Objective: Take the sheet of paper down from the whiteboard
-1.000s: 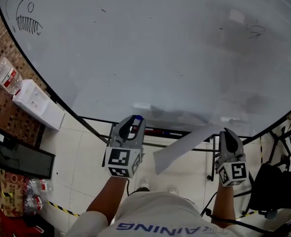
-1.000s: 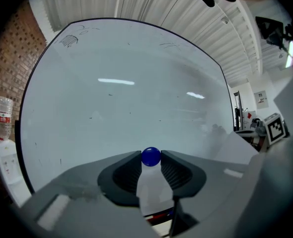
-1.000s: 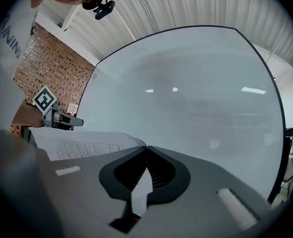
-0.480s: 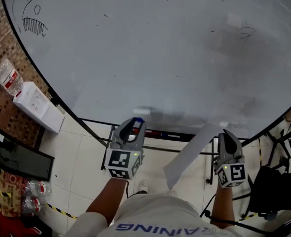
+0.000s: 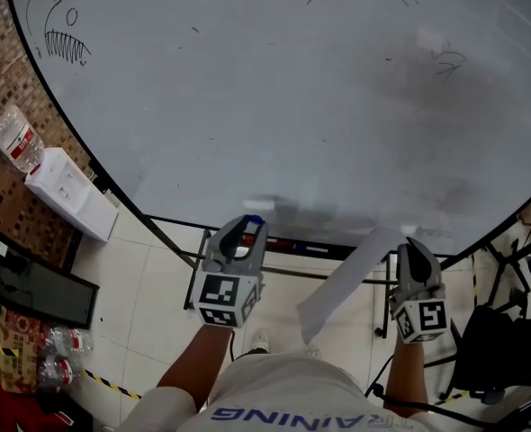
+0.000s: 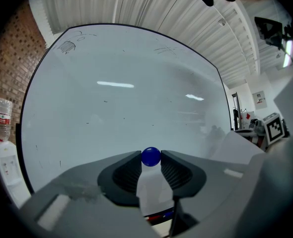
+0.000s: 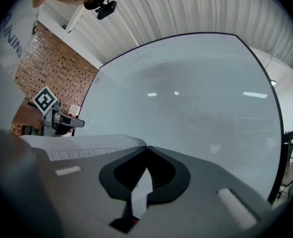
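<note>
The sheet of paper (image 5: 345, 277) is off the whiteboard (image 5: 274, 97) and hangs slanting down to the left from my right gripper (image 5: 409, 242), which is shut on its upper corner. In the right gripper view the jaws (image 7: 147, 147) meet on the paper's edge and the sheet (image 7: 82, 146) spreads to the left. My left gripper (image 5: 248, 224) is held level in front of the board's lower edge, shut on a small blue round magnet (image 6: 151, 156) between its tips. The paper (image 6: 238, 150) also shows at the right of the left gripper view.
A marker tray (image 5: 292, 242) runs under the board. On the left stand a white box (image 5: 67, 192) with a water bottle (image 5: 13, 139), a black case (image 5: 31, 286) and several bottles (image 5: 54, 354) on the floor. Black gear (image 5: 508, 331) fills the right.
The paper's free end has swung down and to the right, so the sheet hangs steeper than a second ago. Both grippers have stayed about where they were.
</note>
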